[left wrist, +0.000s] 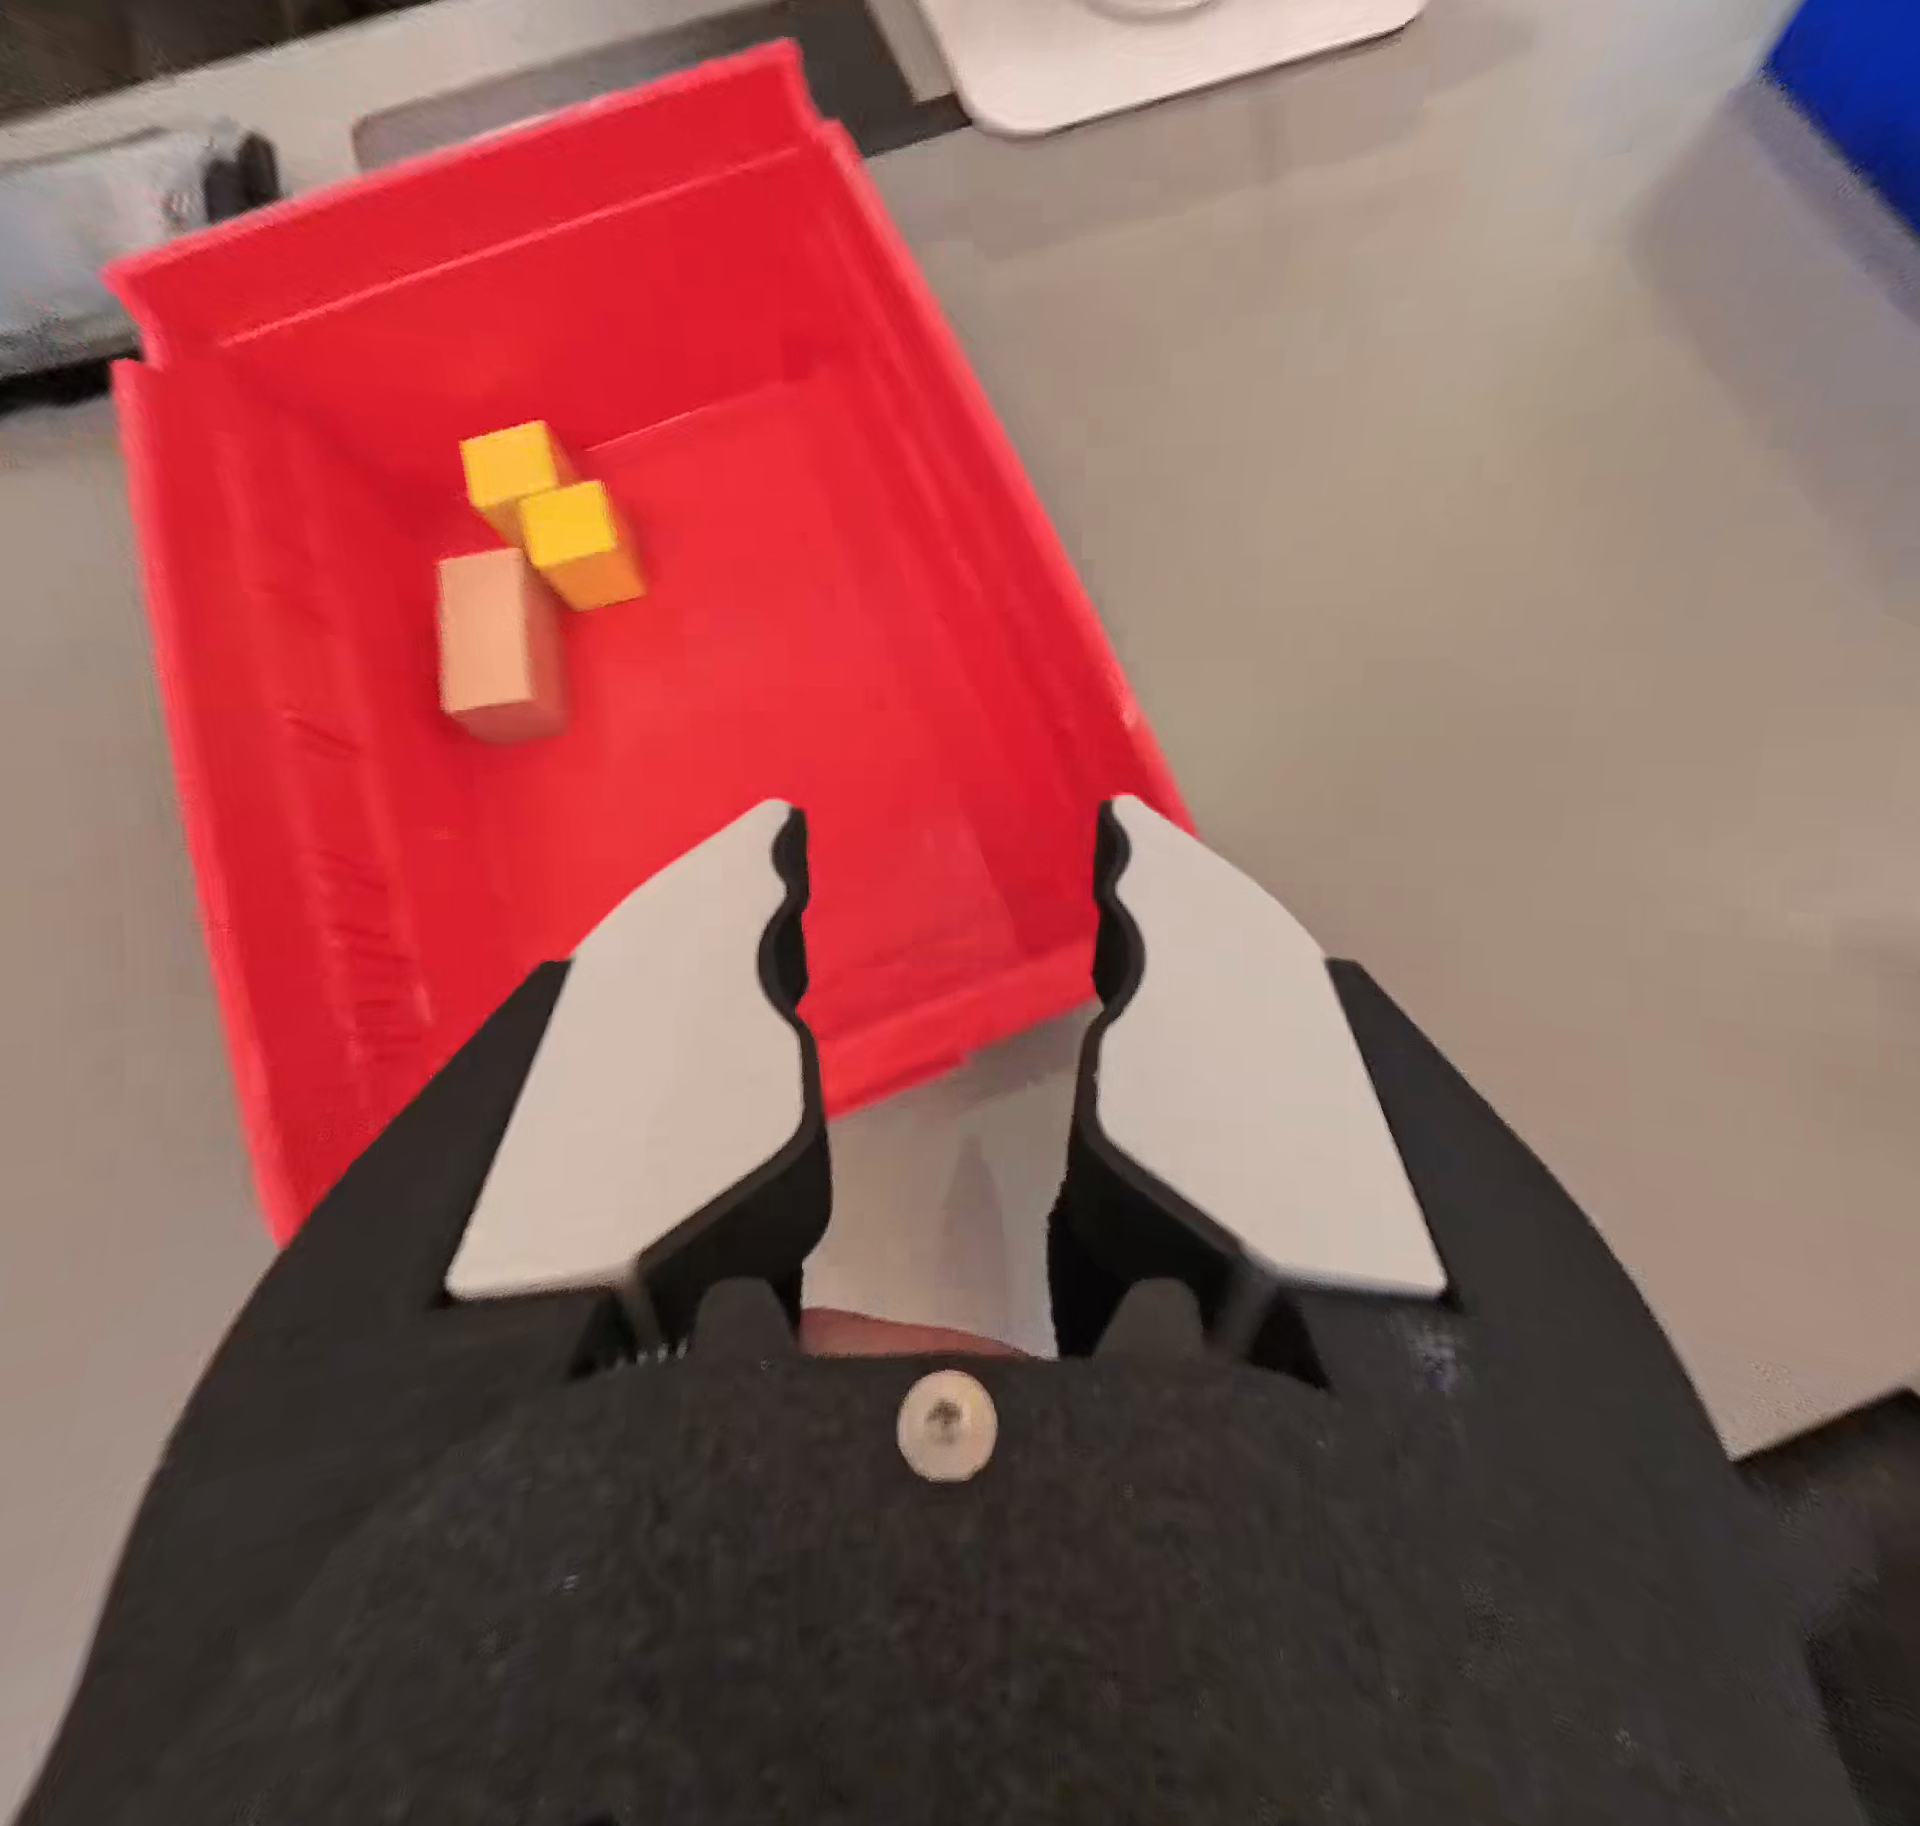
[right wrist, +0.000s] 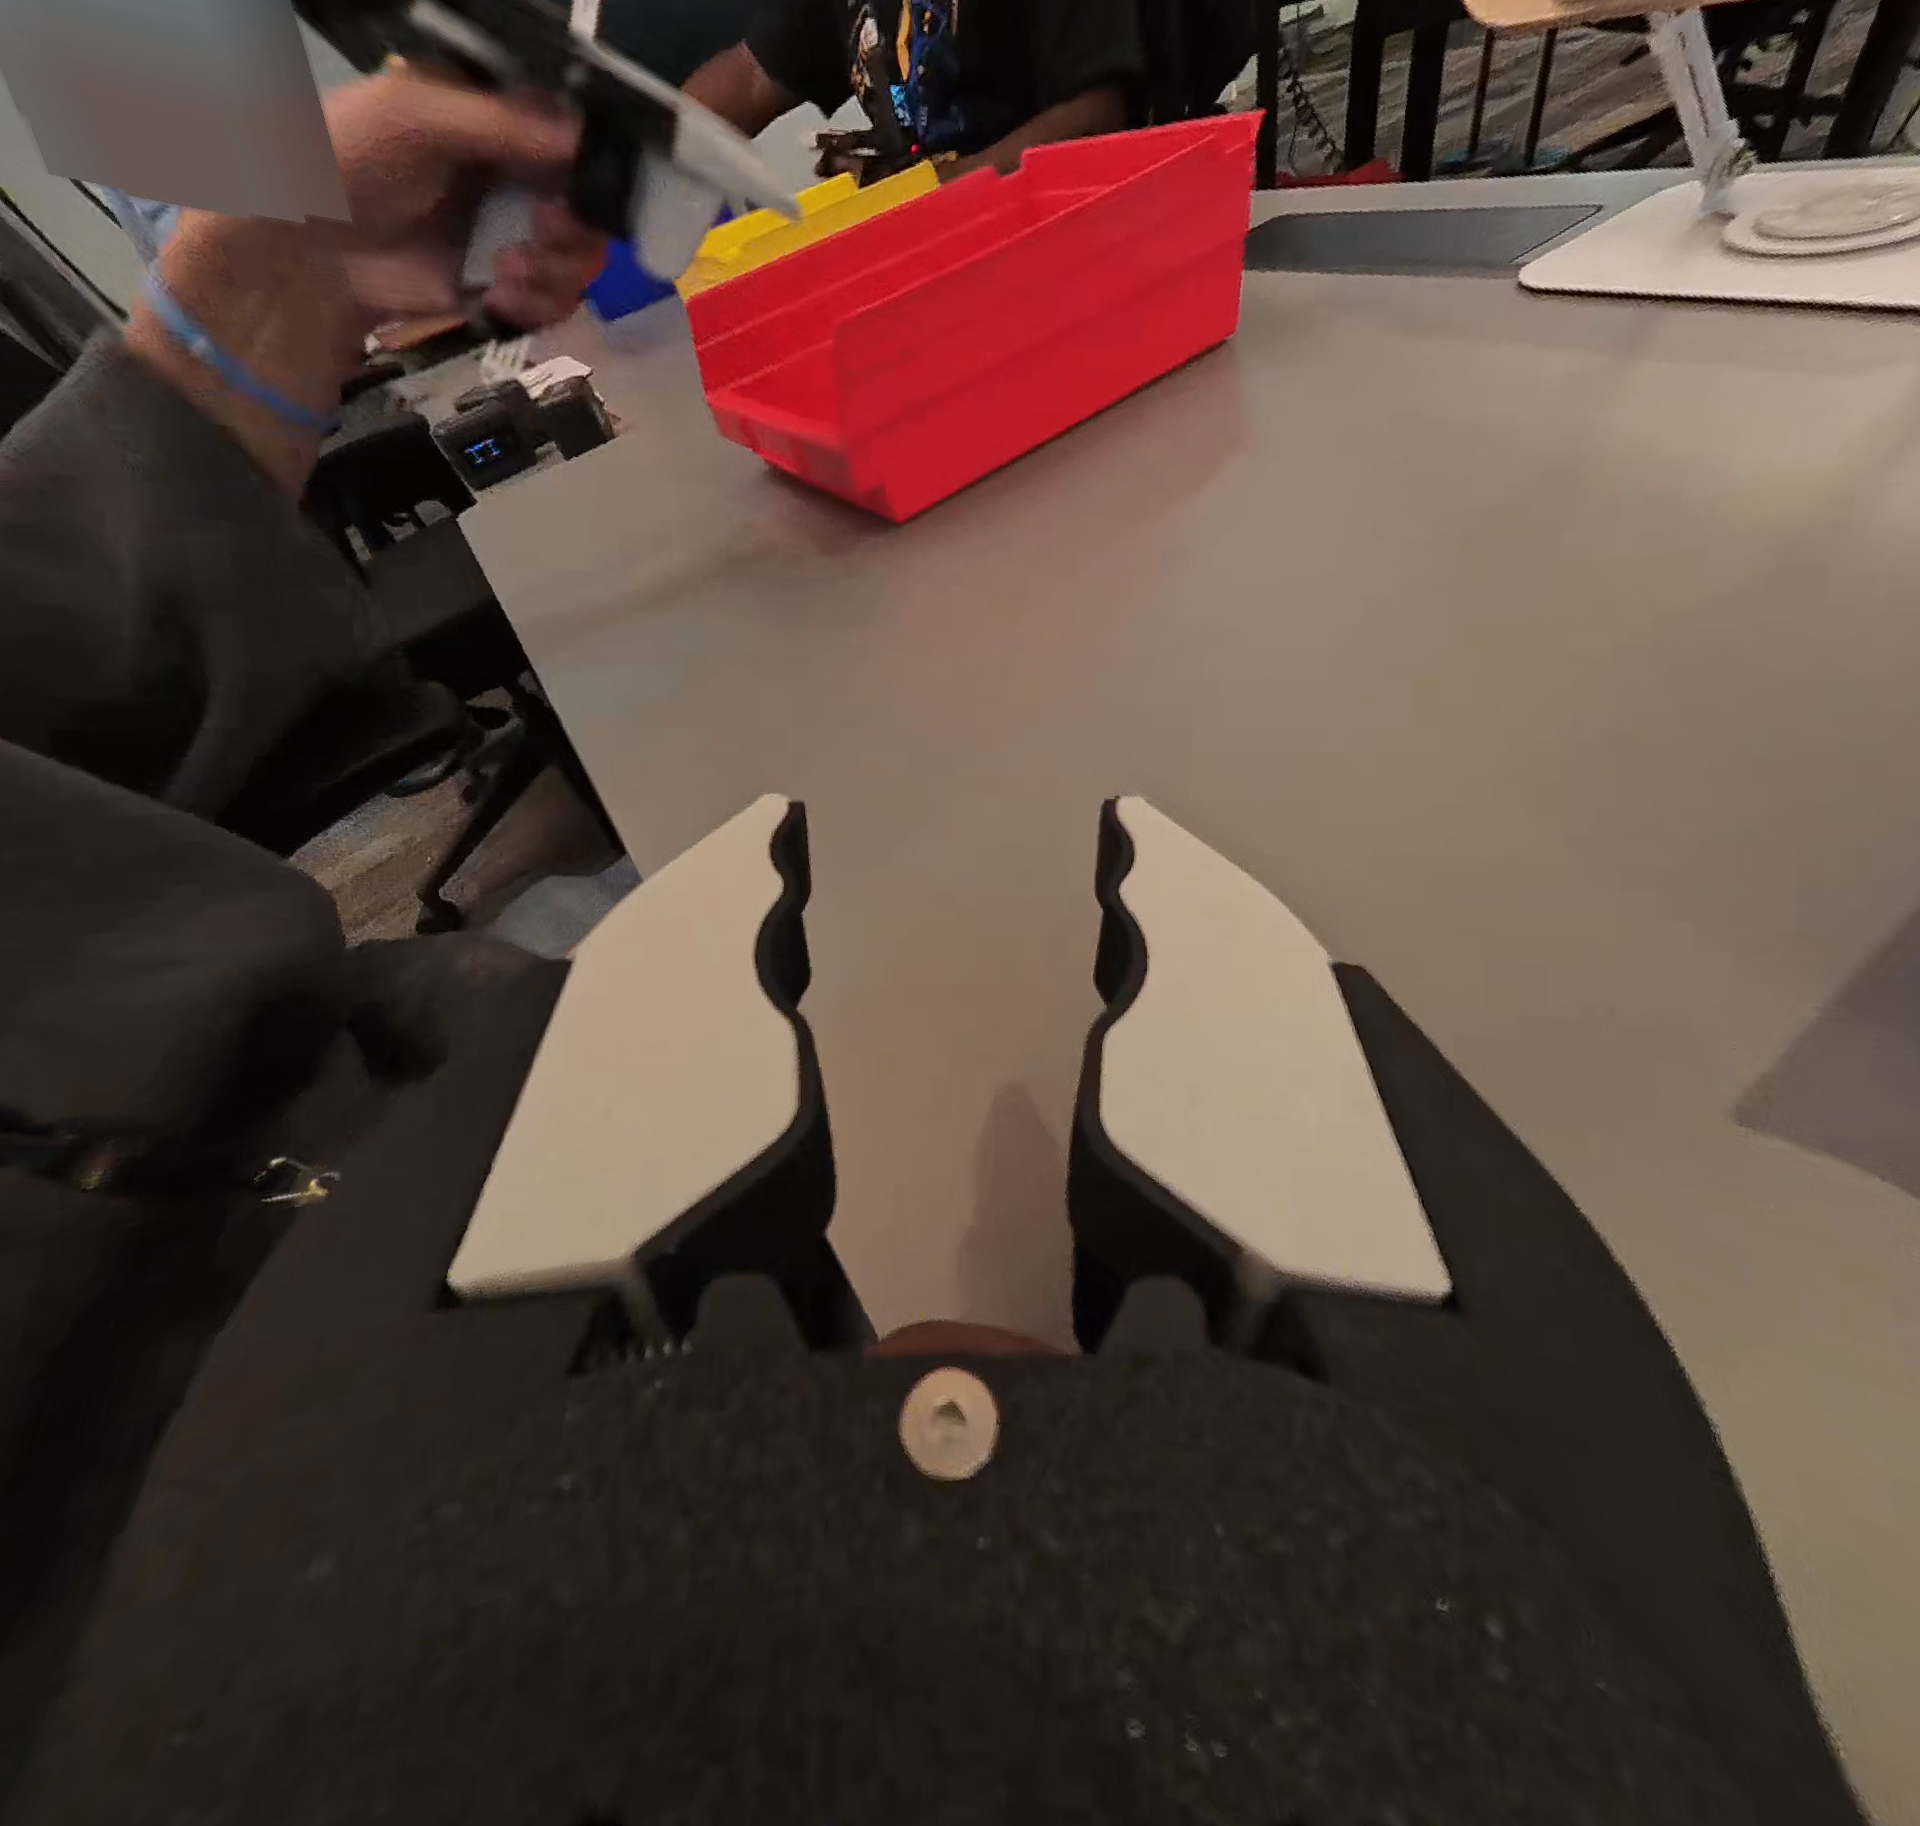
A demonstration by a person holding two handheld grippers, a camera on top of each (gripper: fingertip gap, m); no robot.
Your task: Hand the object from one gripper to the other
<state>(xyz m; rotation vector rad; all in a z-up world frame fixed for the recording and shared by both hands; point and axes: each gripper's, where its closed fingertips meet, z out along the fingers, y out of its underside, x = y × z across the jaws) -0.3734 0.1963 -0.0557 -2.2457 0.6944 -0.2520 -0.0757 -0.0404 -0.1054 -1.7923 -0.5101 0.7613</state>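
A red bin (left wrist: 914, 571) sits on the grey table. Inside it lie two yellow blocks (left wrist: 566, 524) and a tan wooden block (left wrist: 494, 646), near its left wall. My left gripper (left wrist: 948, 820) is open and empty, held above the bin's near end. My right gripper (right wrist: 951, 810) is open and empty over the bare table, well short of the red bin (right wrist: 997, 322). The left gripper (right wrist: 717, 176) also shows in the right wrist view, held by a hand above the bin's left end.
A white stand base (left wrist: 1164, 20) stands at the table's far edge, also seen at right (right wrist: 1714, 249). A yellow bin (right wrist: 810, 218) and a blue one (right wrist: 623, 285) sit behind the red bin. A person stands behind the table. The table's left edge (right wrist: 540, 654) drops to chairs.
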